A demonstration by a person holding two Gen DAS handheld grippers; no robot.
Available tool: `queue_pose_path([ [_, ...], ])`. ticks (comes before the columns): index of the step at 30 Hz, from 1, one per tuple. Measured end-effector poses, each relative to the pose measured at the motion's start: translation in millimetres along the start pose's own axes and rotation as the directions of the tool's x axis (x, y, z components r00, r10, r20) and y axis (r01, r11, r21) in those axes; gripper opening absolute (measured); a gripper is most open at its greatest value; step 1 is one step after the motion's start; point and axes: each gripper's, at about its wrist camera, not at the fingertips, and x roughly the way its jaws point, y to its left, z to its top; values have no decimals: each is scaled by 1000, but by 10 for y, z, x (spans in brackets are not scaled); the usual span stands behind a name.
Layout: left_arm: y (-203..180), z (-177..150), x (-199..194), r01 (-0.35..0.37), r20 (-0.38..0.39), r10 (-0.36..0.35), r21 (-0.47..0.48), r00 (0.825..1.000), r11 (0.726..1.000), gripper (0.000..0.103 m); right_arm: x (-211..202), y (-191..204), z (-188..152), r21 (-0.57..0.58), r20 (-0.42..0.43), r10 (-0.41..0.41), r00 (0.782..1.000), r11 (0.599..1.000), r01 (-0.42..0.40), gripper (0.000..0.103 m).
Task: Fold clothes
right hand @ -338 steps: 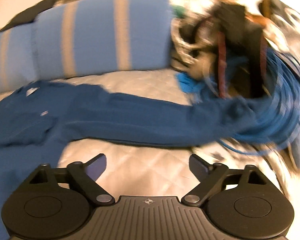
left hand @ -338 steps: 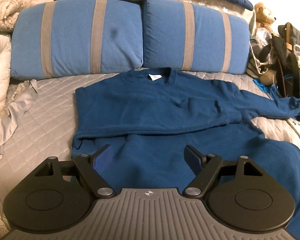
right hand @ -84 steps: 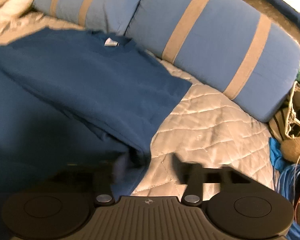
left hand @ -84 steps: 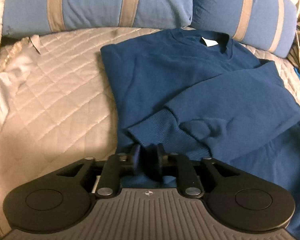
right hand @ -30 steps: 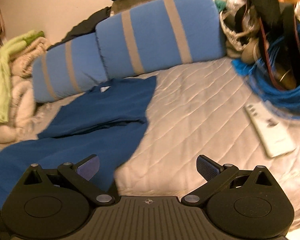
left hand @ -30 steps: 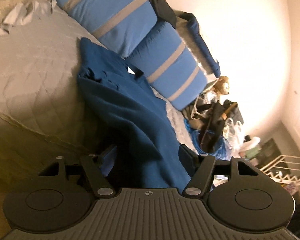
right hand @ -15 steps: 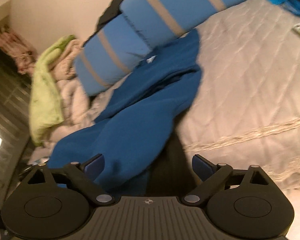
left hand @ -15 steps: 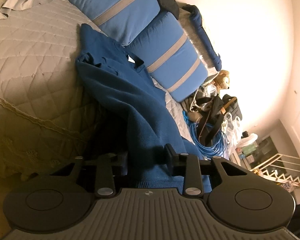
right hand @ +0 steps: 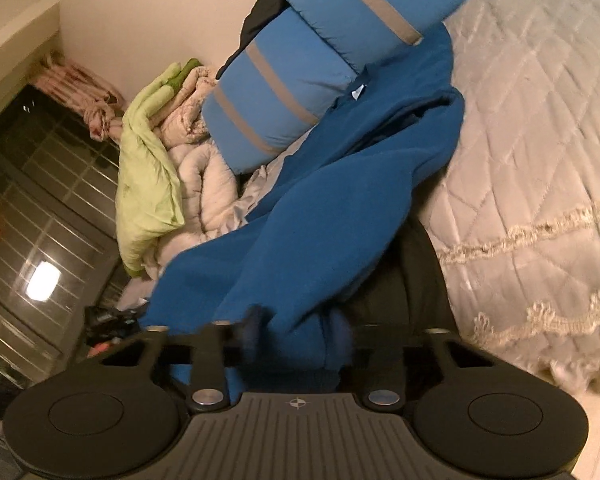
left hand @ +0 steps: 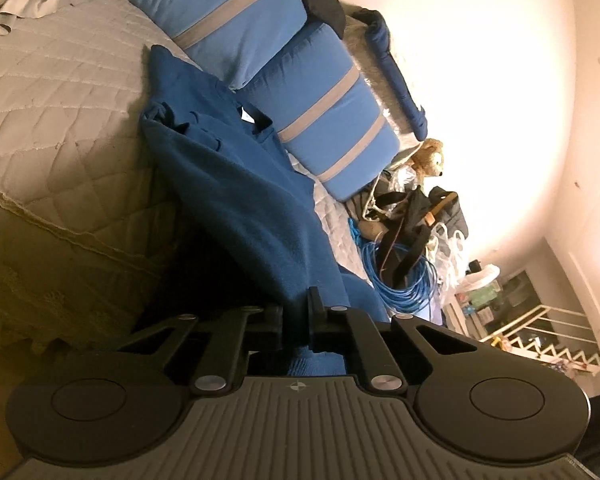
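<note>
Left gripper (left hand: 295,316) clamped on blue sweatshirt (left hand: 236,184) hem, right gripper (right hand: 296,330) pinching it too, bed (left hand: 60,92) edge bare at 9 o'clock

Both wrist views low, close (tilted), sharing sweater (left hand: 256,216)

No legible text, brand or number appears in either view. A small white neck label (left hand: 247,115) on the blue sweater (left hand: 236,184) is too small to read, and a tiny emblem on each gripper body carries no letters.
</note>
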Motion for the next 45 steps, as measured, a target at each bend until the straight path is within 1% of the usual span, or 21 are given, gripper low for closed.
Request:
queue_pose_path([
  [3,-6,5,-47,21,7,-21,-15,1000,1000,9,-137,34,-6,15,18,31,999,999,-31,15],
  [5,-6,11,-76,31,13,-31,-20,999,999,9,-201,14,-1,31,39,23,999,999,-24,14],
  [8,22,-2,-50,10,10,-9,-19,1000,1000,9,-297,-17,6,55,70,9,997,998,-13,19],
  [10,57,-8,-5,1,5,-1,-30,1000,1000,9,-327,-74,-11,83,85,1,996,996,-8,30],
  [12,91,-9,35,0,2,0,-42,1000,999,9,-289,-126,-53,104,89,6,996,994,-15,47],
  [14,125,-9,31,5,2,-5,-48,1000,999,9,-203,-125,-85,98,73,18,997,995,-25,55],
  [16,145,-8,22,10,0,-10,-58,1000,998,9,-146,-136,-112,93,60,31,998,995,-37,57],
  [19,162,-13,7,14,-2,-14,-75,1000,997,9,-79,-141,-156,90,45,53,998,994,-57,55],
  [21,151,-19,-2,10,3,-9,-93,1000,996,9,-79,-108,-185,80,44,66,997,994,-70,35],
  [23,103,-16,-15,5,12,-3,-110,1000,994,9,-109,-46,-187,70,49,64,997,995,-67,25],
  [24,64,-11,-25,4,19,-2,-114,1000,993,8,-125,-15,-187,65,53,62,997,996,-66,22],
  [29,-151,52,-119,8,80,2,-127,997,992,8,-264,218,-44,31,110,82,991,996,-86,18],
  [33,-308,93,-202,12,123,-1,-93,992,996,7,-392,469,142,-18,169,113,979,994,-112,17],
  [37,-390,73,-274,18,120,-12,-50,993,999,7,-466,664,243,-74,161,144,976,988,-133,17],
  [40,-416,15,-392,55,121,-50,-39,991,998,7,-531,781,243,-103,137,177,975,981,-164,17],
  [42,-439,-20,-491,68,130,-63,-31,990,997,7,-572,863,236,-119,127,184,975,978,-169,17],
  [44,-430,6,-484,69,138,-63,-41,988,997,7,-591,906,248,-120,133,170,976,981,-155,17],
  [45,-426,20,-478,70,142,-63,-46,988,996,7,-573,927,311,-129,141,171,975,980,-153,17],
])
